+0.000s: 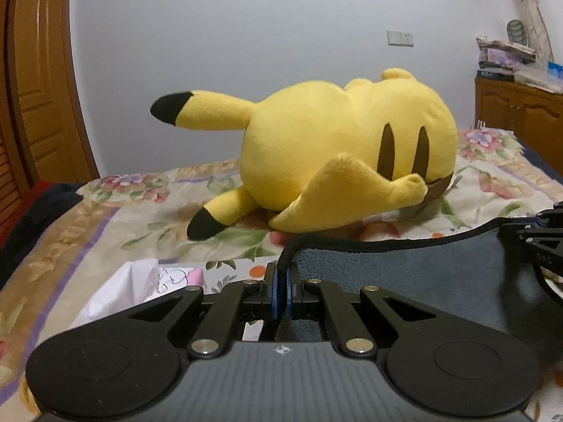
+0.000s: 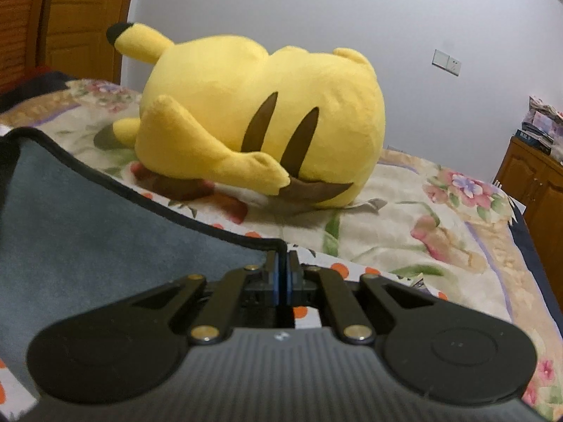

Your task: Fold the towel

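Note:
A blue-grey towel (image 1: 404, 274) with a black hem is held up over the bed, stretched between the two grippers. My left gripper (image 1: 281, 274) is shut on the towel's left corner. My right gripper (image 2: 283, 263) is shut on the towel's right corner; the towel (image 2: 88, 232) spreads to its left in the right wrist view. The right gripper also shows at the right edge of the left wrist view (image 1: 538, 242). The lower part of the towel is hidden behind the gripper bodies.
A large yellow plush toy (image 1: 334, 147) lies on the floral bedspread (image 1: 105, 218) just beyond the towel; it also shows in the right wrist view (image 2: 264, 116). White tissue (image 1: 119, 288) lies left of my left gripper. A wooden cabinet (image 1: 517, 112) stands at right, a wooden door (image 1: 35, 88) at left.

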`<state>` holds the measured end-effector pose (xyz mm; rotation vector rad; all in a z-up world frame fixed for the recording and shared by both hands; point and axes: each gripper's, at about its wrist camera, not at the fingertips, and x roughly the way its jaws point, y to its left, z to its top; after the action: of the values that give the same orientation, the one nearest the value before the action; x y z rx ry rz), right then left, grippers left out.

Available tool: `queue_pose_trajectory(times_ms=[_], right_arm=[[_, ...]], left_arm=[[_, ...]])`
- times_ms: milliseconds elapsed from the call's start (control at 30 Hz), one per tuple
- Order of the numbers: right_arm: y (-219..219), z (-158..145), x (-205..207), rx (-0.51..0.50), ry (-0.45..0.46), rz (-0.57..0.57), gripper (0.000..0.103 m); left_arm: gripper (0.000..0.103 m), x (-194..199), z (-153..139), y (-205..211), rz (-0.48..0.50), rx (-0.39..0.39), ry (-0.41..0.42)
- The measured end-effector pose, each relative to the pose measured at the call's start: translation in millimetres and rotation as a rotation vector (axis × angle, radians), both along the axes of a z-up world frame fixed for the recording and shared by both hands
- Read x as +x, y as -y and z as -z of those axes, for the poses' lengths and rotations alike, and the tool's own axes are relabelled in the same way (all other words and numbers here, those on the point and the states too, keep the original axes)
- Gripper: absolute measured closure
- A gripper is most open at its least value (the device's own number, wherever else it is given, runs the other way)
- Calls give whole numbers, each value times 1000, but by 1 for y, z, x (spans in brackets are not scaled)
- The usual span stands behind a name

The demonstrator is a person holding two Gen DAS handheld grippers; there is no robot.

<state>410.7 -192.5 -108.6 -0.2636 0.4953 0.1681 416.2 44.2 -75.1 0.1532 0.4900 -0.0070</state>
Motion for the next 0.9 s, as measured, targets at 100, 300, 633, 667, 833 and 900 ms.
queue_pose_trajectory(times_ms=[100, 300, 633, 667, 833, 900], right_arm=[[-3, 7, 6, -15, -30, 5, 99], [-4, 20, 12, -3, -88, 1, 98], [-8, 20, 12, -14, -101, 24, 89], [-8, 20, 11, -18, -102, 24, 88], [-7, 15, 0, 5, -91, 23, 56], [-7, 14, -6, 17, -92, 15, 56]], left_arm=[[97, 9, 10, -1, -5, 10, -20], [97, 20, 25, -3, -16, 17, -62], [86, 22, 39, -2, -16, 32, -105], [79, 21, 39, -3, -16, 28, -109], [67, 11, 40, -2, -9, 31, -112], [64, 7, 40, -1, 0, 31, -121]])
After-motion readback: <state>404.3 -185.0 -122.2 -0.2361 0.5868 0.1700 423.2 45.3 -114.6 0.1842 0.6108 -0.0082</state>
